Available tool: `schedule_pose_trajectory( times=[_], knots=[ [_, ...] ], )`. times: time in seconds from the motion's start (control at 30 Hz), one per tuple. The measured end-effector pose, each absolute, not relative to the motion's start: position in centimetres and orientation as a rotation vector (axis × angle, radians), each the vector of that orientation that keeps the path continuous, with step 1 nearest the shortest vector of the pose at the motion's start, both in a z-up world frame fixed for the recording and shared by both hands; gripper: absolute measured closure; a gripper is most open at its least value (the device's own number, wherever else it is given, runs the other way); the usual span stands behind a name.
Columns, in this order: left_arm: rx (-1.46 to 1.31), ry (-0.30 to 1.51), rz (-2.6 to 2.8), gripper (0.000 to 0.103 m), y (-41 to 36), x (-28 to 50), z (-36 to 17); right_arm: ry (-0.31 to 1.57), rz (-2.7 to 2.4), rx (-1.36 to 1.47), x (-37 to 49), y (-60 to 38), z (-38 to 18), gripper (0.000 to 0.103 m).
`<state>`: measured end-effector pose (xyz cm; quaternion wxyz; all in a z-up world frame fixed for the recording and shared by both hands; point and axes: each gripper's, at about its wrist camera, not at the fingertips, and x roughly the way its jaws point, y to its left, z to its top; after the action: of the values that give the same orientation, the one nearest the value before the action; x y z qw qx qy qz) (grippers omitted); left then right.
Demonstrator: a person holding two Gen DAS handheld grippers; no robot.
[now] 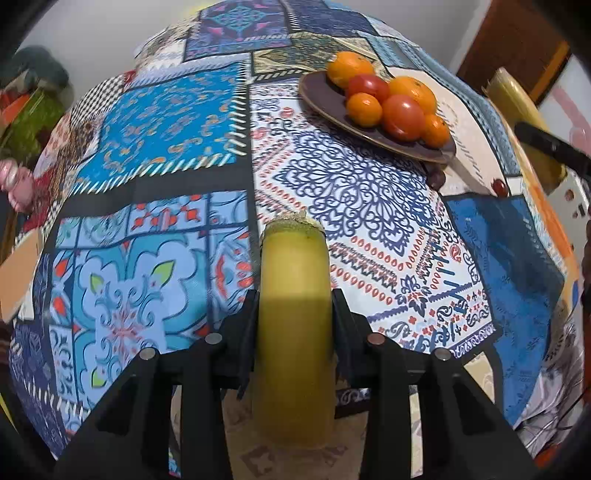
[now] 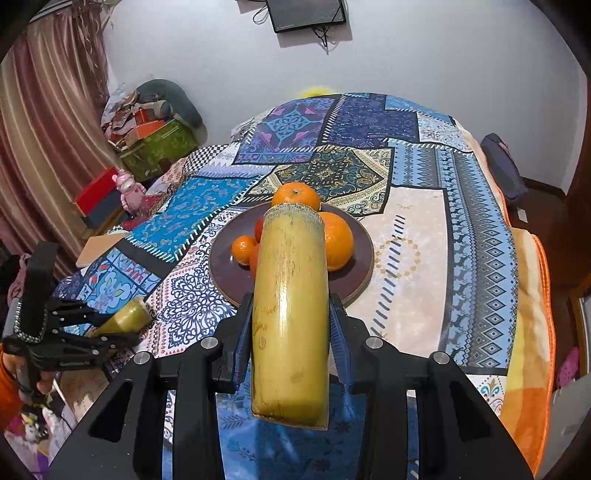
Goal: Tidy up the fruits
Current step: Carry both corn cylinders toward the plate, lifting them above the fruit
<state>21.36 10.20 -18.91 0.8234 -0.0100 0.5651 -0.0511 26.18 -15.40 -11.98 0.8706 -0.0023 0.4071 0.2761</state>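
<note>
My left gripper [image 1: 293,310] is shut on a yellow-green sugarcane piece [image 1: 293,295] held above the patterned tablecloth; it also shows at the left of the right wrist view [image 2: 125,317]. My right gripper [image 2: 291,314] is shut on a second, longer sugarcane piece [image 2: 290,306], held in front of a brown plate [image 2: 354,236]. The plate [image 1: 325,99] carries oranges [image 1: 412,92] and tomatoes [image 1: 402,116]. The right gripper's cane shows at the far right of the left wrist view [image 1: 517,110].
A patchwork cloth [image 2: 424,229] covers the table. Boxes and a pink toy [image 2: 129,192] stand at the left by a curtain. An orange blanket [image 2: 532,314] hangs at the right edge. A screen hangs on the back wall [image 2: 306,13].
</note>
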Motion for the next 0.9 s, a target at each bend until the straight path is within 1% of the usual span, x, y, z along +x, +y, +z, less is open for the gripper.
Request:
schedule_pose_trajectory(
  times=[0.1,0.27,0.53,0.9],
  knots=[
    [0.003,1.184,-0.079,0.066,10.5,21.1,-18.4,0.848,0.579,-0.004,26.3,-15.3,-12.0,0.068],
    [-0.033,1.133,-0.074,0.066,10.7,21.9,-16.7,0.849,0.579,-0.001,26.7,-15.2,-12.2,0.068],
    [-0.033,1.036,-0.102,0.066,8.4,25.5,-13.8,0.834,0.589,-0.002,28.0,-14.5,-11.6,0.068],
    [-0.078,0.991,-0.112,0.066,7.0,31.0,-13.3,0.822,0.598,-0.007,30.7,-12.6,-11.7,0.068]
  ],
)
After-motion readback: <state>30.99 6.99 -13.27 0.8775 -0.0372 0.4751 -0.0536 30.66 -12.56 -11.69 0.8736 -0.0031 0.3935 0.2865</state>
